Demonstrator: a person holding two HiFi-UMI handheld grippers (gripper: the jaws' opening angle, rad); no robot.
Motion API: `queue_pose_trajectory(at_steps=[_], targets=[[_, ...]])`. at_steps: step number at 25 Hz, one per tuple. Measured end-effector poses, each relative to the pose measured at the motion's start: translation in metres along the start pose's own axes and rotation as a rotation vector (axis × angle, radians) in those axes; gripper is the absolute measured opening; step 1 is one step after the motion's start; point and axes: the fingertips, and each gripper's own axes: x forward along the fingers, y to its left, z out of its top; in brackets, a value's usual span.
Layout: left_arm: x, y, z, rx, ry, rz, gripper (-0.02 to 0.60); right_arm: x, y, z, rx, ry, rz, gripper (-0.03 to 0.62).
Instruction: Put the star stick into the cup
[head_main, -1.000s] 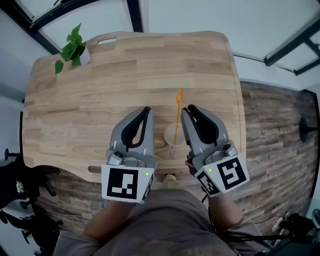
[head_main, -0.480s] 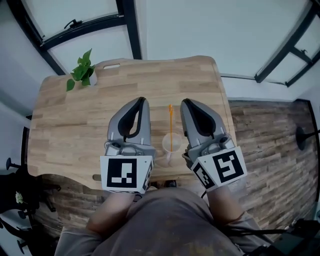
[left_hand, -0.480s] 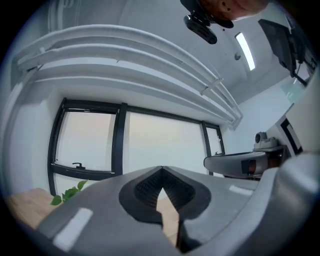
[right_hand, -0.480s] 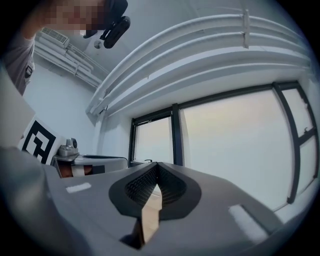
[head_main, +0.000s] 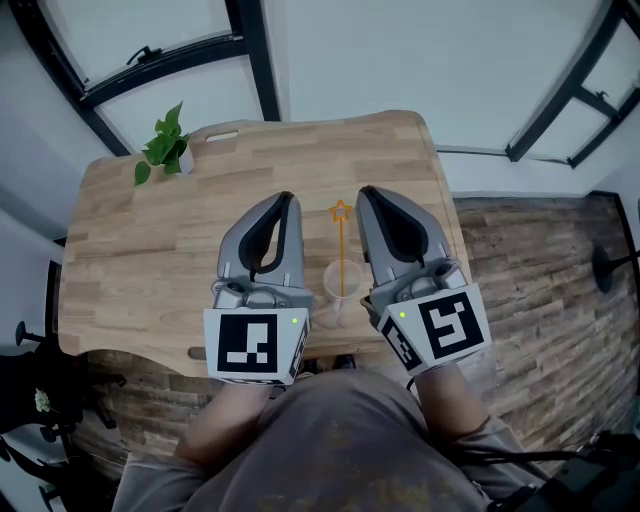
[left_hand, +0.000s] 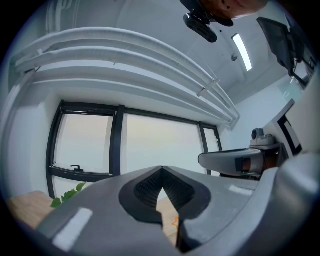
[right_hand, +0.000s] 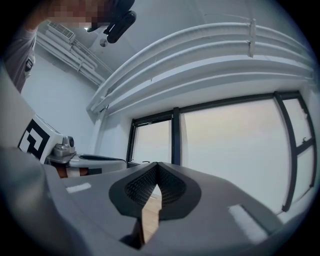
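Note:
A clear plastic cup (head_main: 340, 290) stands near the front edge of the wooden table (head_main: 150, 250). The orange star stick (head_main: 341, 245) stands in it, star end up. My left gripper (head_main: 287, 200) hangs left of the cup and my right gripper (head_main: 365, 193) right of it, both shut and holding nothing. They point away from me, towards the window. In the left gripper view the jaws (left_hand: 161, 170) meet at the tips, and a bit of the orange star (left_hand: 175, 221) shows below them. The right gripper view shows its jaws (right_hand: 157, 165) meeting too.
A small potted plant (head_main: 163, 147) sits at the table's far left corner. Black window frames and a white wall lie beyond the table. Brick-pattern floor (head_main: 530, 250) runs along the right, and a black stand base (head_main: 610, 262) is at the far right.
The head view has drawn back and shifted, so the table looks smaller. Both shut grippers stay on either side of the cup, and the stick stays in it.

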Motion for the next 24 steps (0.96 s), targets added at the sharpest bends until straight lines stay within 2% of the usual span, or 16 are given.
queue_pose_trajectory(at_steps=[24], targets=[[0.010,-0.012,-0.010,-0.005,0.024,-0.031,0.000,-0.003,-0.010,-0.009,0.020,0.016,-0.014,0.022]])
